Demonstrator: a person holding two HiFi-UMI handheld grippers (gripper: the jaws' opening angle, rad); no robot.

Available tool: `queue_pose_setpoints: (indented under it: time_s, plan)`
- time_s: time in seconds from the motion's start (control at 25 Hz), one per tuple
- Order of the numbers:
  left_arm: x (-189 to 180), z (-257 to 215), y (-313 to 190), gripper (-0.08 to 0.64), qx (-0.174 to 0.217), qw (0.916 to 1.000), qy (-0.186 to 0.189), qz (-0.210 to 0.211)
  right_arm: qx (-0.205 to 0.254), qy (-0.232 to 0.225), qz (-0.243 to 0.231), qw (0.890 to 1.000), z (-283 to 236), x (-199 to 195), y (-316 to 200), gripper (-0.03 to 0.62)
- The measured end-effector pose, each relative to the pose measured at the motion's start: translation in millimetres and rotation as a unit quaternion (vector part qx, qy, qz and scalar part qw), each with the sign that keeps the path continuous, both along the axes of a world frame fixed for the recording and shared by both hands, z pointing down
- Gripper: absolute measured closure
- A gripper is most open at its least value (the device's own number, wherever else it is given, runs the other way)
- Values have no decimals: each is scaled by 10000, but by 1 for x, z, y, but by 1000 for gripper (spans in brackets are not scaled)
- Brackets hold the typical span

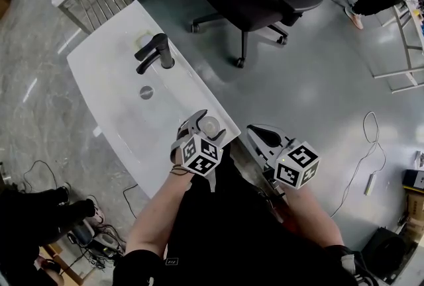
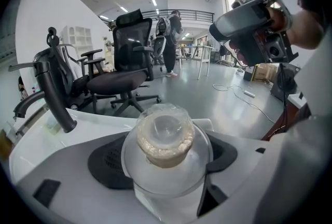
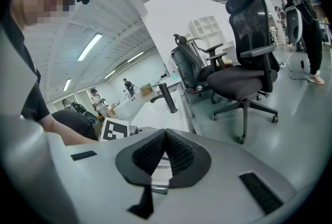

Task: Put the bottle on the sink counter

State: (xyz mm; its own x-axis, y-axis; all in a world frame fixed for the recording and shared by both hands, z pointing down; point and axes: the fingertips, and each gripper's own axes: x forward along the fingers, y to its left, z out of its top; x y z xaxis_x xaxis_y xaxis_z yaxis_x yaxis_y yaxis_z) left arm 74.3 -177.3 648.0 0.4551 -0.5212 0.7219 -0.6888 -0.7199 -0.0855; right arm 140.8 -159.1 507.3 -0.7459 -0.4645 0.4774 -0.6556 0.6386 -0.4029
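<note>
Clear bottle [image 2: 165,137] in left gripper [image 1: 207,127] at sink counter [image 1: 109,89] edge

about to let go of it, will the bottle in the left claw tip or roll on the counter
The bottle looks like clear, thin plastic, so it is probably light and easily nudged over. Its round, smooth body, gripped in the left claw, would likely roll if it falls on its side. The counter looks glossy, so it may also slide.
</note>
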Motion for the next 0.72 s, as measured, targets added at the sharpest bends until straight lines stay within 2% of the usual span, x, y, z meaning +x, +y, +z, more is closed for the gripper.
queue_pose_setpoints:
  time_s: [0.72]
  plan:
    - [-7, -10, 3, 207, 104, 9997, 66, 224, -7, -20, -125, 9999, -2, -19, 3, 577]
